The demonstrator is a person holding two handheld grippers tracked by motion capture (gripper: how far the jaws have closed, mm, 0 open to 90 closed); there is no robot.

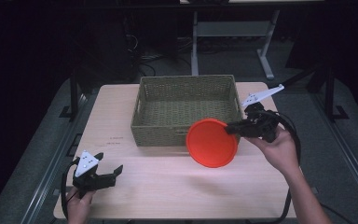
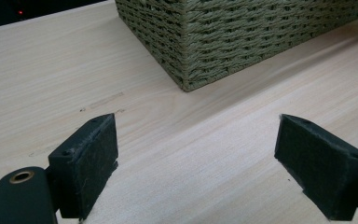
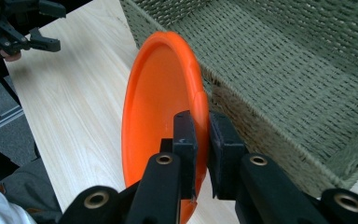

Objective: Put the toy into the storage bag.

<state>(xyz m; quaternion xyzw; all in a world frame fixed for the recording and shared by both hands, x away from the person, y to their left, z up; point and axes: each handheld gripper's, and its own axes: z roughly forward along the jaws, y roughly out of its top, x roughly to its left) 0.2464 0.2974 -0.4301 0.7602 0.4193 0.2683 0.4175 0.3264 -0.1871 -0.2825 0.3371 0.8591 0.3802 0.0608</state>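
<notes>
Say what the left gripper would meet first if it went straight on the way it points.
Probably the near corner of the woven basket. The left gripper is open, with bare table between its fingers and that corner; depth is hard to judge.

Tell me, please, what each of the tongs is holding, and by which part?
The right tongs pinch the orange plate by its rim. The left tongs stand open over the table, holding nothing.

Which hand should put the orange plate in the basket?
Probably the right: the right gripper already pinches the orange plate beside the basket. The left gripper is open, farther away.
</notes>
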